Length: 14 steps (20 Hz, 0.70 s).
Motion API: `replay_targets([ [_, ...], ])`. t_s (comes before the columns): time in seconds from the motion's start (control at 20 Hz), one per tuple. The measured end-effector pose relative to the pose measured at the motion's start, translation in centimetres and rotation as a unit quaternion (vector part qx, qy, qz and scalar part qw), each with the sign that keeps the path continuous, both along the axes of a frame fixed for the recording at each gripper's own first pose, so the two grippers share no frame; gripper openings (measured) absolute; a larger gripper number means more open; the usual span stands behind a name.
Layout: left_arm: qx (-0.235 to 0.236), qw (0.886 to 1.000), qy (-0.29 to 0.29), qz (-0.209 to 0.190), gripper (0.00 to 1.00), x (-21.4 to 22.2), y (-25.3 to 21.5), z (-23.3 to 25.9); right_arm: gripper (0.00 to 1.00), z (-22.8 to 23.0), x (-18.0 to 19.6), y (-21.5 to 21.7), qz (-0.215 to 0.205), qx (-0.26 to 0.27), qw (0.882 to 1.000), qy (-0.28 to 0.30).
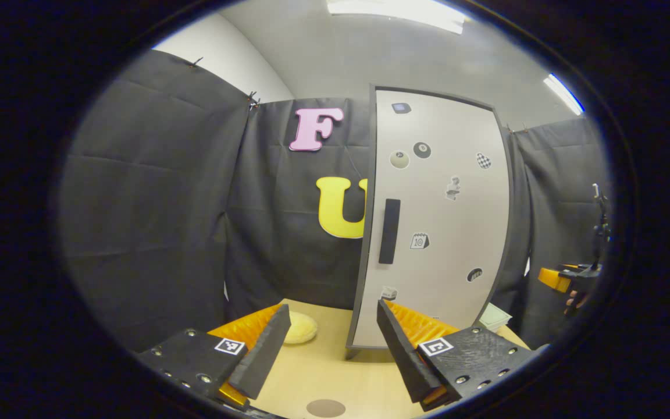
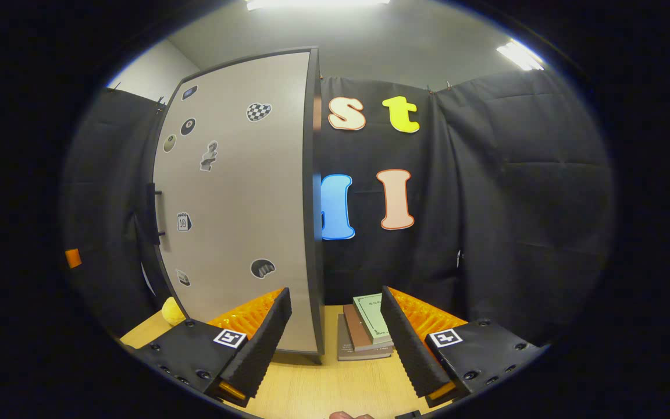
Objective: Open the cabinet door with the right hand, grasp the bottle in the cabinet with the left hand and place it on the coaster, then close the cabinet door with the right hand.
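Observation:
A tall light-grey cabinet with stickers on its door stands shut on the wooden table. Its black vertical handle lies straight beyond my left gripper, which is open and holds nothing. A round brown coaster lies on the table just below that gripper. In the right gripper view the same cabinet door fills the left side, its handle at the far left edge. My right gripper is open and holds nothing, short of the door's right edge. The door hides the bottle.
A pale yellow round object sits on the table left of the cabinet. A small stack of books lies right of the cabinet. The other gripper, held by a hand, shows at the far right of the left gripper view.

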State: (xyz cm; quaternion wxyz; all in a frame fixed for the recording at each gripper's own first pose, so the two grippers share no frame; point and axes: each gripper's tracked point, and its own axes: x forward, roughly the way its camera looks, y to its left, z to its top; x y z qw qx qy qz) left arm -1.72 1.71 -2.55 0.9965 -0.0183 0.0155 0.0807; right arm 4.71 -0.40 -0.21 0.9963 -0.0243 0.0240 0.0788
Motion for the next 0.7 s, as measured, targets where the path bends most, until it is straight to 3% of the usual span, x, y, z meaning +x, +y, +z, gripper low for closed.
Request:
replay_targets([
  [0.1,0.010,1.000,0.005,0.002,0.96,0.6,0.6,-0.4,0.98,-0.2,-0.1,-0.3,-0.005,-0.003,1.000,0.004],
  [0.2,0.012,1.000,0.007,-0.006,0.89,1.1,0.8,-0.6,0.98,0.3,-0.2,0.3,-0.011,-0.001,1.000,0.000],
  [0.25,0.013,1.000,0.008,-0.011,0.96,1.5,1.2,-0.7,0.97,0.5,-0.3,1.1,-0.009,0.004,1.000,0.000],
  [0.35,0.014,1.000,0.017,-0.020,0.94,1.7,1.9,-1.1,0.98,1.5,-0.7,3.0,-0.005,0.017,1.000,0.000],
  [0.4,0.023,0.999,0.016,-0.025,0.93,1.8,2.4,-1.1,0.93,2.4,-0.9,4.1,0.000,0.025,1.000,-0.004],
  [0.45,0.032,0.999,0.016,-0.026,0.89,1.8,3.1,-1.0,0.97,3.1,-1.1,5.5,0.007,0.031,0.999,-0.006],
  [0.55,0.038,0.998,0.018,-0.038,0.93,1.7,3.6,-1.2,0.98,4.3,-1.3,8.1,0.021,0.034,0.999,-0.011],
  [0.65,0.032,0.998,0.017,-0.055,0.89,1.6,3.9,-1.7,0.93,5.8,-1.4,10.7,0.033,0.032,0.999,-0.024],
  [0.7,0.031,0.997,0.018,-0.061,0.89,1.5,4.1,-2.0,0.98,6.4,-1.4,12.4,0.043,0.034,0.998,-0.027],
])
